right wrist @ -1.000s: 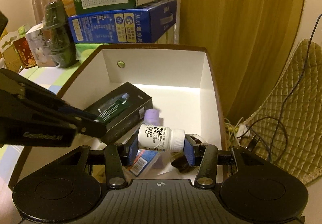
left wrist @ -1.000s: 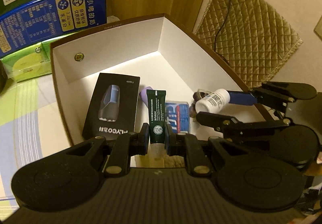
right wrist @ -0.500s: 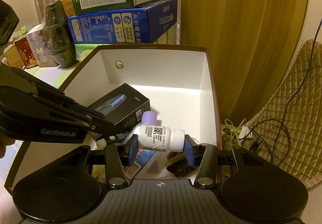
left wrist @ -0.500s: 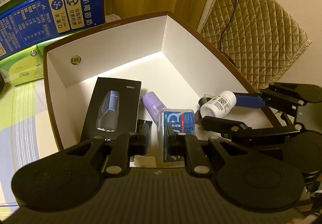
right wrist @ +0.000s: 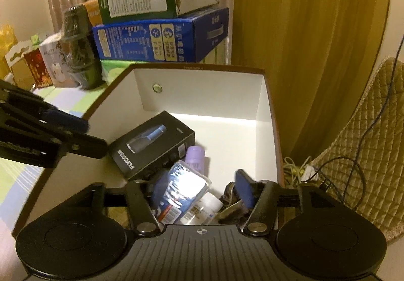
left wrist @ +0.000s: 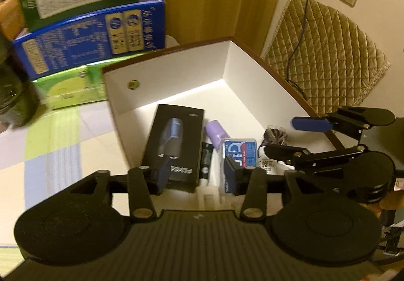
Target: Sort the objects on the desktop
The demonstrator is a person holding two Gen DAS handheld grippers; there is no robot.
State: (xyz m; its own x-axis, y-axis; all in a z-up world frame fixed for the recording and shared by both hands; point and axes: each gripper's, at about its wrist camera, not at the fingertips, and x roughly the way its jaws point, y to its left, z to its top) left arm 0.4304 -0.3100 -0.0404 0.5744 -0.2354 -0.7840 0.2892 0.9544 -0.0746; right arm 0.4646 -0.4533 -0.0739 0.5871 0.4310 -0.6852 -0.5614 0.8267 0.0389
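With both loads let go into the white-walled cardboard box (right wrist: 262,94), the step in hand looks like the release: the left tongs (left wrist: 197,175) and the right tongs (right wrist: 199,192) are both opening with nothing pressed between their pads. Just beyond the right tongs lie the smooth white pill bottle (right wrist: 204,207) on its side and a glossy blue dental-floss pack (right wrist: 179,192), beside a matte black rectangular carton (right wrist: 151,144) and a rounded lilac tube (right wrist: 194,157). Next, I judge, each hand should lift clear of the box rim and seek whatever remains on the striped surface (left wrist: 50,144).
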